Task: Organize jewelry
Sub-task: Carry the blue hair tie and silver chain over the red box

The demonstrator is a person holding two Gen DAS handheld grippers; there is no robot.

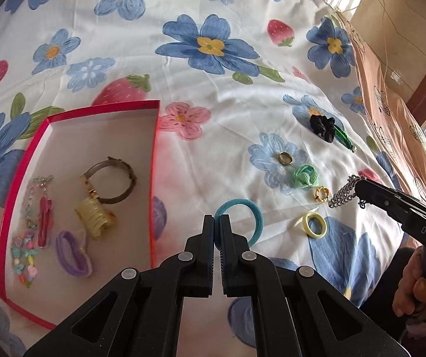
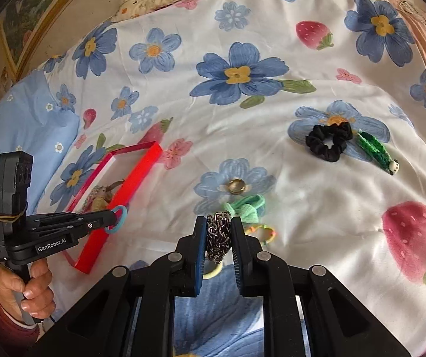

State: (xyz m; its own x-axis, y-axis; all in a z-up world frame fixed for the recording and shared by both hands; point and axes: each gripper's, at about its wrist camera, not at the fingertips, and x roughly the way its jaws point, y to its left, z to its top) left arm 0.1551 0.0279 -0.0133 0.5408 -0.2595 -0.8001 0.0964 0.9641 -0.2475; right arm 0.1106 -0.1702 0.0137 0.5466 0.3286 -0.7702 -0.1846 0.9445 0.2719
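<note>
Bed: we work over a floral sheet (image 1: 242, 113), red tray (image 1: 19, 178) at left
Left gripper (image 1: 216, 223): pinching our teal hair tie (image 1: 254, 211)
Right gripper (image 2: 218, 232): pinching our metal chain (image 2: 218, 235)
Risk: loose chain loops may slip out or snag the tray rim

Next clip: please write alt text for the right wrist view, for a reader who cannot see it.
The right gripper is shut on a bunched silver chain above a floral bedsheet. At left, the left gripper holds a blue hair tie near a red tray. A black scrunchie, green clip and gold ring lie on the sheet beyond.
</note>
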